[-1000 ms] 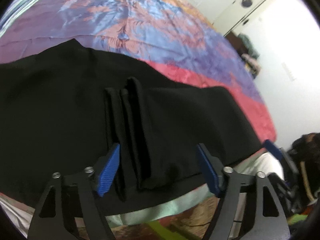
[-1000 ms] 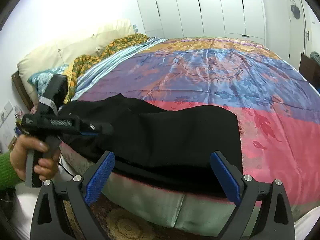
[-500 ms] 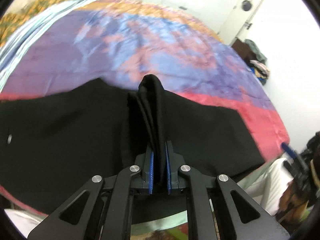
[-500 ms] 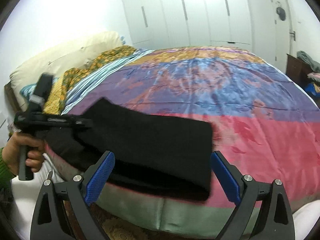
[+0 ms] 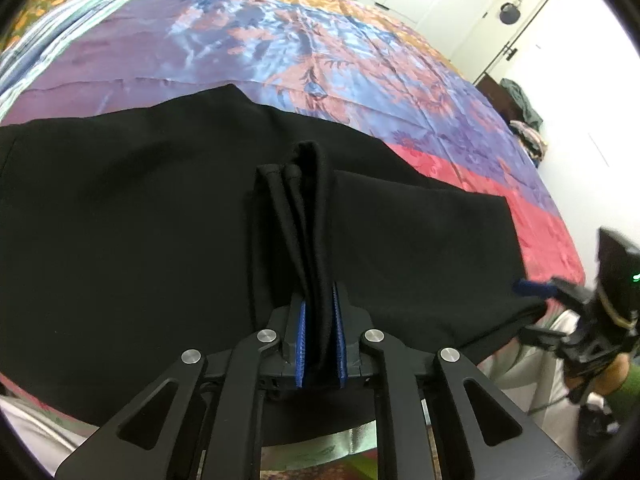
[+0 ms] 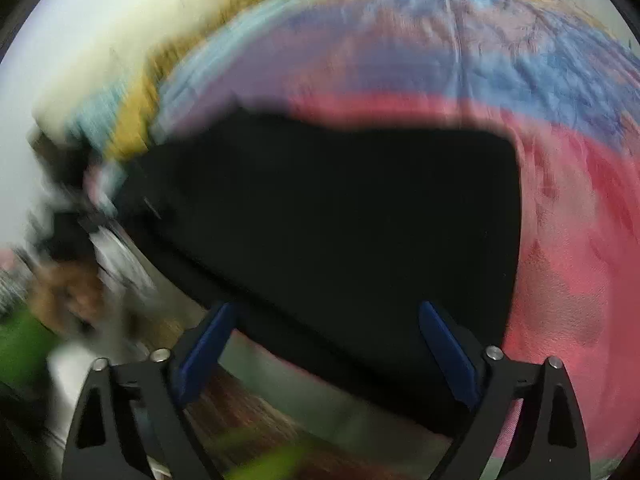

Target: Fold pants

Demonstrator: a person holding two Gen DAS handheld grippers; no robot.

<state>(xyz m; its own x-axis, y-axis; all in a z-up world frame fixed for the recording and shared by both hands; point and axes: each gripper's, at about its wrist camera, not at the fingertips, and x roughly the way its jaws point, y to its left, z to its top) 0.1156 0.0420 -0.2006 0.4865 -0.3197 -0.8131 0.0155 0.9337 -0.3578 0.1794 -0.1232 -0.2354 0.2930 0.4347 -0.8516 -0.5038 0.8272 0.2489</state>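
Observation:
Black pants [image 5: 120, 220] lie flat along the near edge of a colourful bedspread [image 5: 320, 40]. My left gripper [image 5: 319, 320] is shut on a pinched-up fold of the pants near their middle; the fold stands up in several ridges in front of the pads. In the blurred right wrist view, my right gripper [image 6: 326, 320] is wide apart and closing, with the near edge of the pants [image 6: 340, 220] lying between its fingers; the pads do not press on it. One of its blue fingers [image 5: 534, 287] shows at the pants' right end.
White wardrobe doors and a white door [image 5: 508, 12] stand behind the bed. A pile of clothes [image 5: 524, 120] sits at the far right. Pillows [image 6: 120, 60] lie at the bed's head. A person's hand and green sleeve [image 6: 60, 304] appear at left. Patterned floor shows under the bed's edge.
My left jaws closed on a fold of the pants and gathered it up. My right gripper dropped and tilted down toward the pants' near edge, blurring its view.

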